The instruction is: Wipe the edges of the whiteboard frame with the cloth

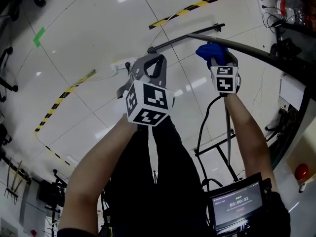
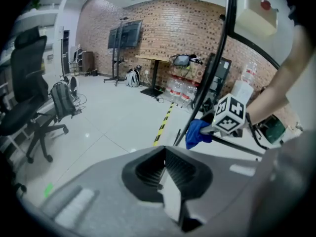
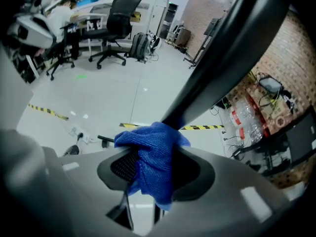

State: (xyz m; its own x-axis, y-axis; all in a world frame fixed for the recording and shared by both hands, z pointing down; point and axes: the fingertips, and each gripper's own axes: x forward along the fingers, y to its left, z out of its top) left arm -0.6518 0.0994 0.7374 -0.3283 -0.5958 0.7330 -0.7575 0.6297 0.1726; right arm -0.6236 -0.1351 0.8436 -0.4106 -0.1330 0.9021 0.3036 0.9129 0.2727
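The right gripper (image 3: 150, 169) is at the far right, its 2 fingers (image 3: 121, 166) closed on a bunched blue cloth (image 3: 155, 147) that fills the gap between them and spills over their tips. The cloth lies against the dark edge of the frame (image 3: 222, 58), which rises up and to the right from behind it in the right gripper view. In the head view the cloth (image 1: 210, 50) sits at the left end of the frame's curved dark rail (image 1: 256, 48), just beyond the right gripper's marker cube (image 1: 224, 79). The left gripper (image 2: 165, 168) is to the left, apart from both frame and cloth, held in the air over the pale floor (image 1: 74, 43). Its fingers are pressed fully together with nothing between them. Yellow-and-black tape (image 1: 64, 95) crosses the floor on the left. Far off stand office chairs (image 3: 116, 9) and a brick wall (image 2: 163, 19).
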